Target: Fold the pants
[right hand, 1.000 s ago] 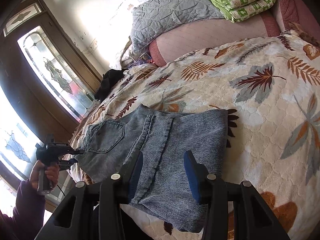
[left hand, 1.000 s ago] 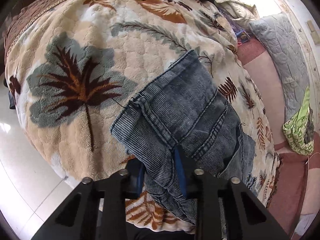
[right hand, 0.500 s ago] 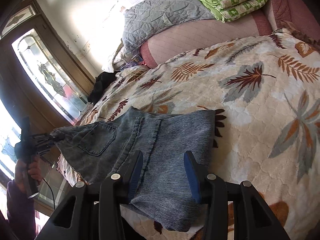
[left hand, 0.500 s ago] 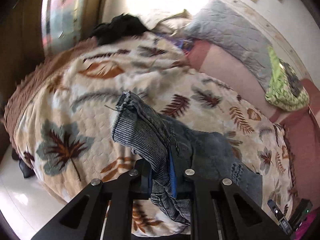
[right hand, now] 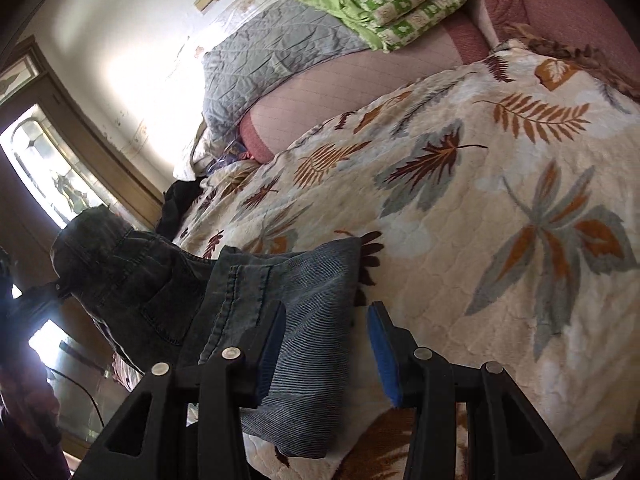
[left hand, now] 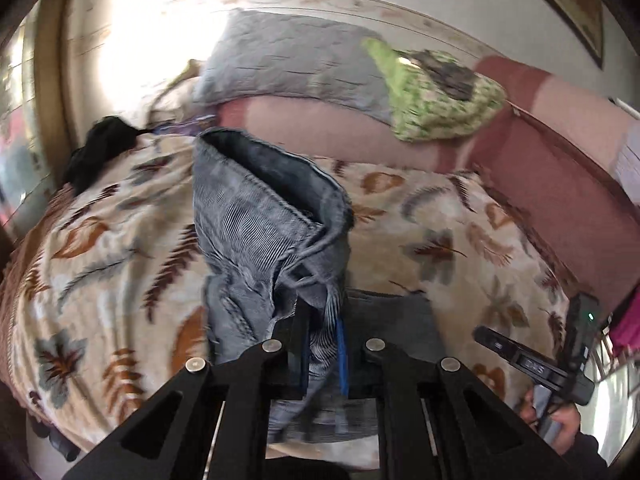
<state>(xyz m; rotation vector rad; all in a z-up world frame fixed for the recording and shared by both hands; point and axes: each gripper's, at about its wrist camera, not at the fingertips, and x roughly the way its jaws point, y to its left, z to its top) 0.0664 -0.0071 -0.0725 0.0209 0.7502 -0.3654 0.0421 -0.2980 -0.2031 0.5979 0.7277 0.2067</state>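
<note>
1. My left gripper is clamped on a bunched edge of the pants; my right gripper hangs with its jaws apart, holding nothing, just above the folded end still lying on the leaf-print blanket.
2. A second ago the waist end lay flat on the bed. Now I have lifted it, and it stands up in front of my left camera, cloth hanging from the pinch.
3. The right gripper has barely moved.
4. I judge the fold is under way: the raised end should go over onto the lying half, and the loose hem may sag or twist as it travels.
</note>
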